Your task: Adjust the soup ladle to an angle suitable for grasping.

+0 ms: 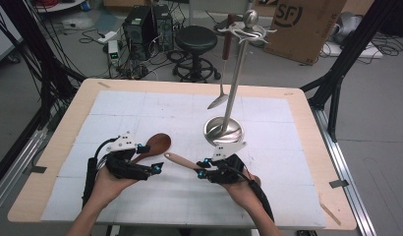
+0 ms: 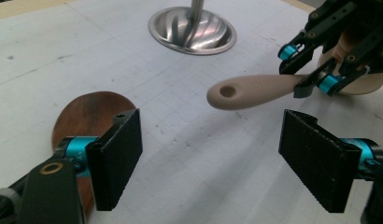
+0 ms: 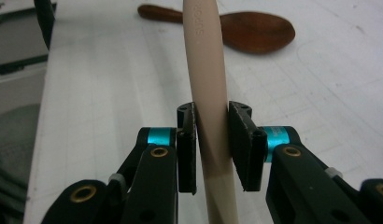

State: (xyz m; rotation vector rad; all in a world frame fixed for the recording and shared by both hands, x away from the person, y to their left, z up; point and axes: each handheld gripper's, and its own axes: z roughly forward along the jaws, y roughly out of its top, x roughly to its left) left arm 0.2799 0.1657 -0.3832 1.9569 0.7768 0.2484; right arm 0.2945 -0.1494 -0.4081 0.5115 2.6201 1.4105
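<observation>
Handle [image 3: 206,70] — smooth, beige, rounded — between right gripper [image 3: 212,140] jaws

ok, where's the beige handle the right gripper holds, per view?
High view: beige handle at centre, left of the right gripper.
Left gripper view: upper right, holed tip pointing left.
Right gripper view: centre, upright between the jaws.
Shared landmark: brown wooden spoon.

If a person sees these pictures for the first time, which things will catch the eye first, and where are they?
The tall steel utensil stand rises from the middle of the white mat, with a metal spoon hanging from its top. In front of it, the right gripper is shut on a beige handle pointing toward the open left gripper. A dark wooden spoon lies on the mat beside the left gripper.
</observation>
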